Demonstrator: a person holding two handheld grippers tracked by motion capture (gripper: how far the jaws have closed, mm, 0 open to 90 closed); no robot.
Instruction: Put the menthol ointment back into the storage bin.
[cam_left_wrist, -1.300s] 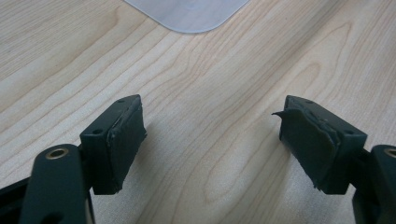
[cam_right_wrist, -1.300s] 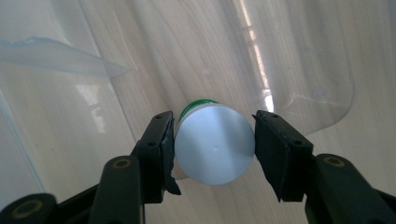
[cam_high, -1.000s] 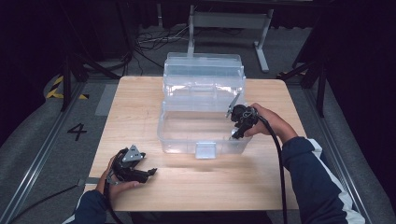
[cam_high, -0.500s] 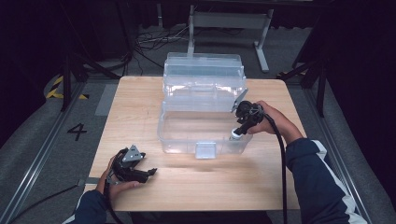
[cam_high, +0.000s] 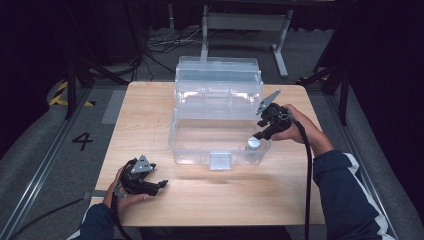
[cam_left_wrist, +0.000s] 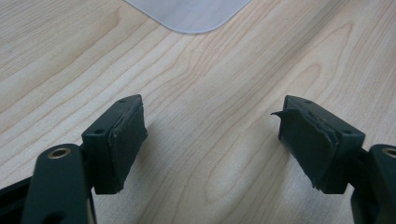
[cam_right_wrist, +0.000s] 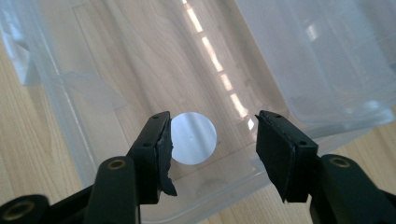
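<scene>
A clear plastic storage box (cam_high: 220, 135) stands open near the middle of the wooden surface (cam_high: 150, 120), its lid (cam_high: 217, 80) tipped up at the far side and a latch on the near wall. Inside it, at the near right corner of the floor, lies a small round white disc (cam_high: 253, 143).

The right hand-held gripper (cam_high: 260, 134) hangs over that corner, pointing down into the box from the right wall. In the right gripper view its jaws stand spread with nothing pinched between them; the disc (cam_right_wrist: 192, 137) lies on the box floor beyond them, just beside the left jaw's tip and apart from the right one. The box's near wall (cam_right_wrist: 210, 186) crosses the view below the disc.

The left hand-held gripper (cam_high: 159, 185) rests low near the front left corner of the surface, well apart from the box. In the left gripper view its jaws are spread wide over bare wood (cam_left_wrist: 210, 93), gripping nothing, with a rounded corner of the box (cam_left_wrist: 191, 14) at the top edge.
</scene>
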